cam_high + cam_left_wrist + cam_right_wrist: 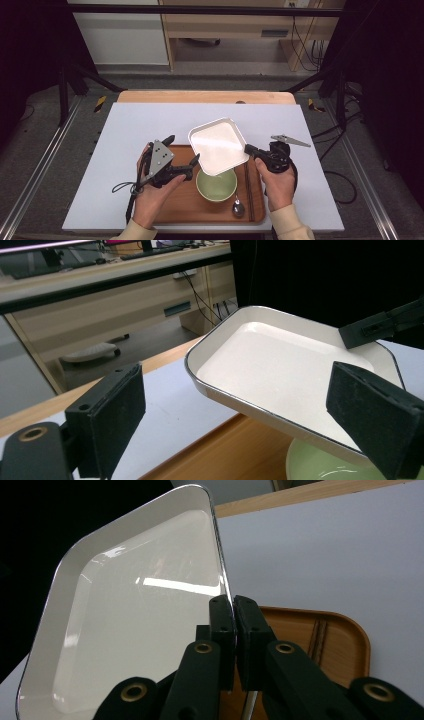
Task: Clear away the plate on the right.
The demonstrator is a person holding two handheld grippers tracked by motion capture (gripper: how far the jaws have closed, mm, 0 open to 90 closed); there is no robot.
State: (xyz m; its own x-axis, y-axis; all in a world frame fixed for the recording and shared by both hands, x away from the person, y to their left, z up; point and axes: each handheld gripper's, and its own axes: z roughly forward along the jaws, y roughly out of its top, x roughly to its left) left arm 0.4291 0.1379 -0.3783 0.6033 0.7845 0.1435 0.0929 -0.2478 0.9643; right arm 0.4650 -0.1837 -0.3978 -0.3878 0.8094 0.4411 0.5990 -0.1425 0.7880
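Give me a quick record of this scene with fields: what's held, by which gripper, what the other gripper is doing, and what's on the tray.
held: white plate, lifted and tilted above the green bowl
holder: right gripper, jaws shut on the plate's rim
other: left gripper, jaws open, next to the plate's near edge, not gripping it
support: wooden tray on a white mat
on tray: green bowl, spoon, chopsticks
bowl: looks empty where visible, partly hidden under the plate
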